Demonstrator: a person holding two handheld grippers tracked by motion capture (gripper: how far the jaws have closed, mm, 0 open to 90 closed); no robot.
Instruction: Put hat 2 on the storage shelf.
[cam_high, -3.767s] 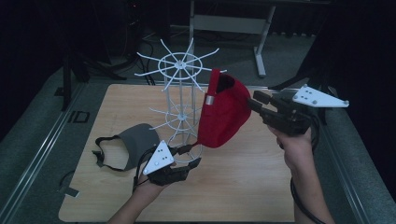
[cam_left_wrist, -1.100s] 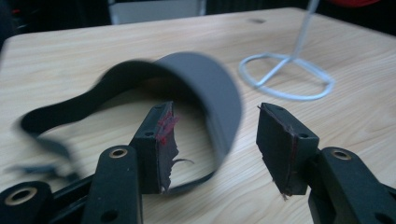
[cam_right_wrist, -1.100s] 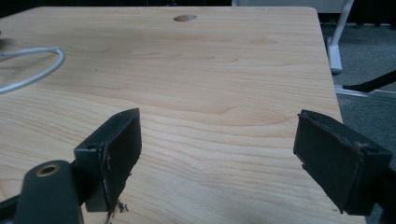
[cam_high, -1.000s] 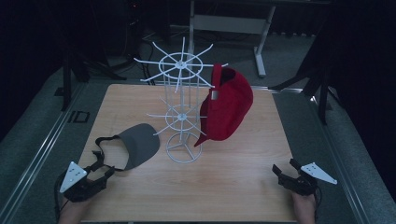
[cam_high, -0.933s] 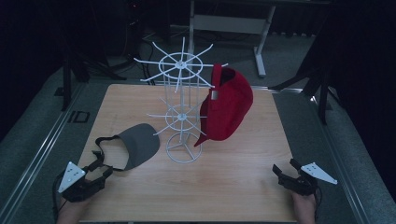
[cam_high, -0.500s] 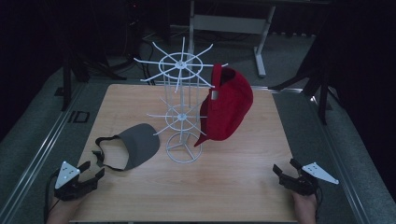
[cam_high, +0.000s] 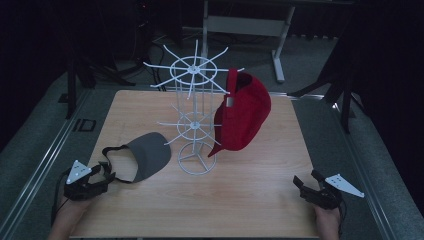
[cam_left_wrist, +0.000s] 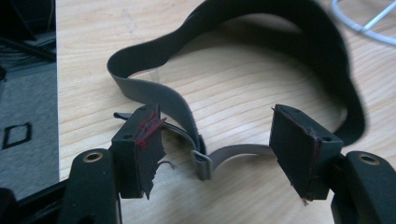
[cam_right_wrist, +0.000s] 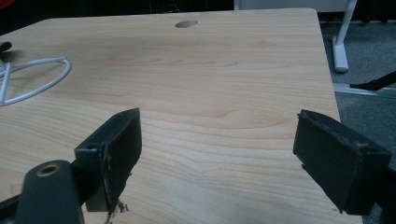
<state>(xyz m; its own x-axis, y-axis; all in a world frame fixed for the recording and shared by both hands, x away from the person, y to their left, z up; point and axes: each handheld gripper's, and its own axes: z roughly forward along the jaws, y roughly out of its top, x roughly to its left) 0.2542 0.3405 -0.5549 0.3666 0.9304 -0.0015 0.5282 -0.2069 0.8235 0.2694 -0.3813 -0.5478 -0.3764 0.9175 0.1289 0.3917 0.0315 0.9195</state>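
Approaching the grey visor from the near left corner of the table, I am steering the left gripper toward the strap that trails from the visor's back. A second ago this gripper was sitting a little farther from the visor with its jaws narrower; they have just been opening and are now standing roughly half apart, with the strap buckle lying between them in the left gripper view but not yet pinched, so nothing is held. That is telling me the pick-up is being lined up rather than made. The visor itself is lying flat on the table, just left of the white wire rack, which I am taking as my landmark. Right of the rack, touching it, the red cap is hanging from one of its upper prongs, as it was a second ago. Well right of the rack, at the near right corner, the right gripper is waiting with its jaws wide apart and empty over bare wood, unmoved, leaving this step to the left hand.
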